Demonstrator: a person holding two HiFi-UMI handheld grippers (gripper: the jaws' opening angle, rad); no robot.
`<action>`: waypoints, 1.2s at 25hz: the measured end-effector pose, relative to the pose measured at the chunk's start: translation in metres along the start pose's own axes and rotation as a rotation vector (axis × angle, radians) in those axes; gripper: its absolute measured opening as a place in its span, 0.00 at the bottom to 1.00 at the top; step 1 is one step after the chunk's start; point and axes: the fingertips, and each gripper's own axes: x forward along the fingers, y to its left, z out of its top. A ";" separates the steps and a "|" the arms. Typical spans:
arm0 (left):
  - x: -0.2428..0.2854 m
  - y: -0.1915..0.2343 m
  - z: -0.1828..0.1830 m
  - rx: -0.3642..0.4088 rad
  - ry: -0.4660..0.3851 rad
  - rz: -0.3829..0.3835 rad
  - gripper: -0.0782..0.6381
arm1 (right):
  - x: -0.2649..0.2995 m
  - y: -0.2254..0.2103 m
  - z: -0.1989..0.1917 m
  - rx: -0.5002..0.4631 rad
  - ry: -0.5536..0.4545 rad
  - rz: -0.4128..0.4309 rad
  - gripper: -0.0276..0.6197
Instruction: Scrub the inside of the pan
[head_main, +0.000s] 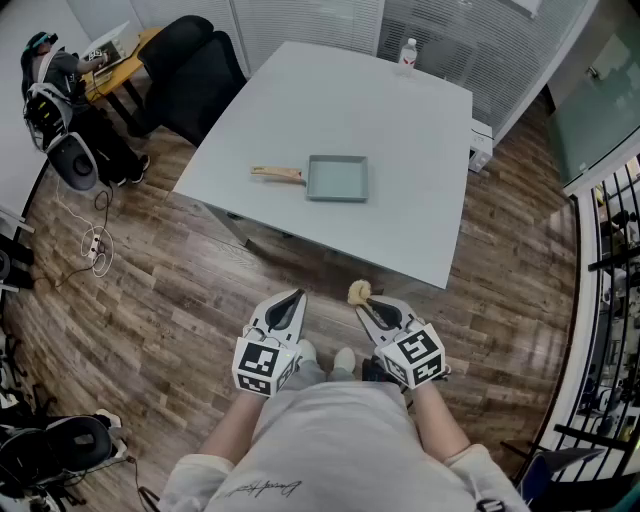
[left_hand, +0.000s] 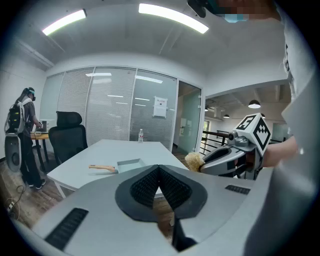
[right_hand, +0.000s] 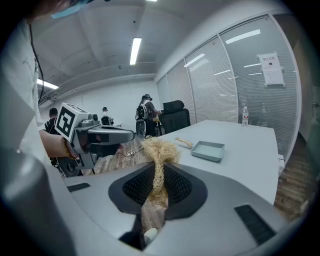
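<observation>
Scrubber (right_hand: 159, 150) pinched in R gripper (right_hand: 159, 171) — pan (head_main: 338, 178) well apart, on table (head_main: 400, 120).

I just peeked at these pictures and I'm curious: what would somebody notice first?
Probably the boxy blue-grey pan with its wooden handle, lying near the middle of the big pale table. Next, down close to the person, the right tongs are shut on a straw-coloured tuft of scrubber. The left tongs beside them are shut with nothing in them.
</observation>
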 end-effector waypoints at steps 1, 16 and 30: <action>-0.003 -0.001 0.001 0.007 -0.003 -0.002 0.12 | -0.001 0.001 -0.002 0.003 0.000 -0.007 0.15; -0.024 0.005 -0.001 0.014 -0.027 -0.031 0.12 | 0.003 0.022 -0.005 0.027 0.010 -0.037 0.15; -0.028 0.041 0.009 0.021 -0.056 -0.104 0.12 | 0.033 0.040 0.020 0.010 0.000 -0.055 0.15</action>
